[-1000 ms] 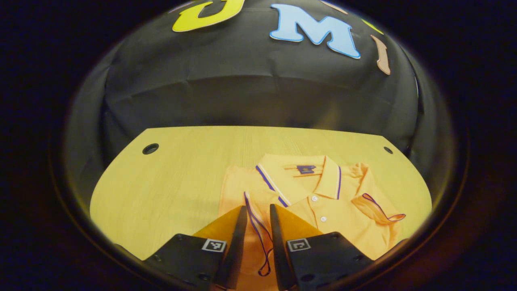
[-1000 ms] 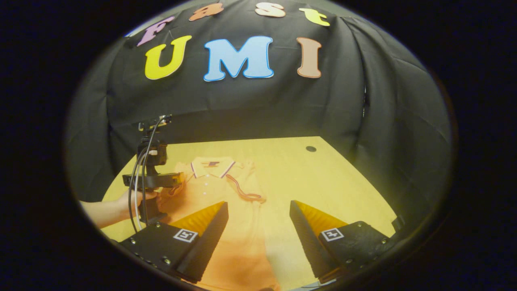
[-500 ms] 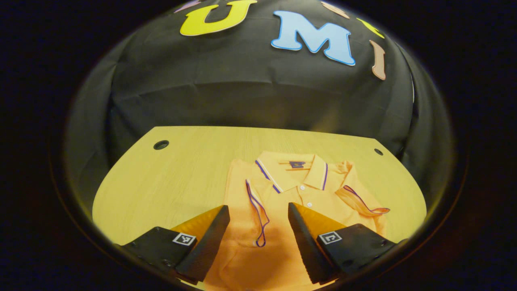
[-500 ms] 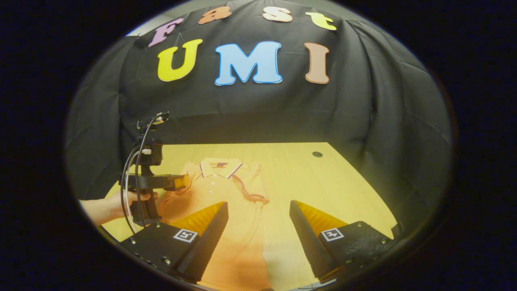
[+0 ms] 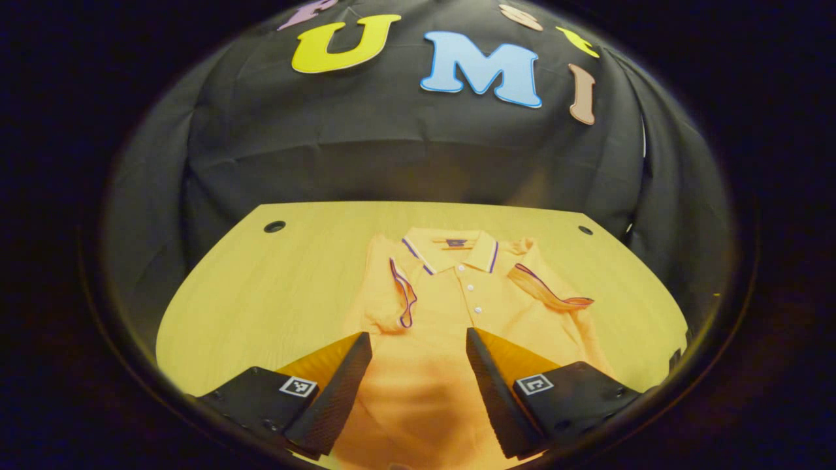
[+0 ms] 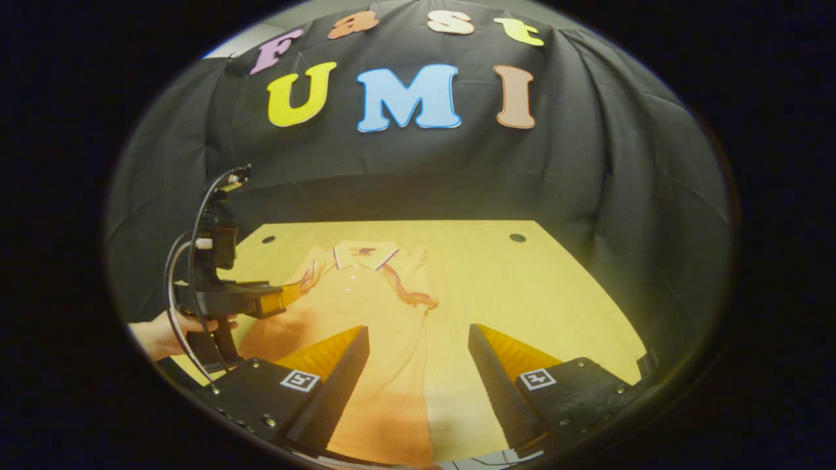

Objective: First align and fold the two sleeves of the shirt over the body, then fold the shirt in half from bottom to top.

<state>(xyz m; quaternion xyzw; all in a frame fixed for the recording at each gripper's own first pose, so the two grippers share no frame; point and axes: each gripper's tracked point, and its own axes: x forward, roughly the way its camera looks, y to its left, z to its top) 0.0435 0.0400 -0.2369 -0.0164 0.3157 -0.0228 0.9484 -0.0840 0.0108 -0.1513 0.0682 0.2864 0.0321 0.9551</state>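
An orange polo shirt (image 5: 450, 307) lies flat on the wooden table (image 5: 274, 294), collar toward the far wall. Its left sleeve (image 5: 400, 295) and right sleeve (image 5: 547, 294), both with dark trim, lie folded in over the body. My left gripper (image 5: 417, 335) hovers open above the shirt's lower half with nothing between its fingers. In the right gripper view the shirt (image 6: 366, 307) lies left of centre. My right gripper (image 6: 418, 329) stands open over the shirt's right edge, holding nothing. The left gripper (image 6: 282, 297), held by a hand (image 6: 153, 334), hangs over the shirt's left side.
Two small round holes (image 5: 274, 226) (image 5: 585, 230) mark the table's far corners. Bare tabletop (image 6: 535, 294) stretches to the right of the shirt. The black cloth wall rises just behind the table's far edge.
The left gripper has opened and let go of the left sleeve, which now lies on the body, and has drawn back toward the hem. The right gripper stayed open and barely moved.
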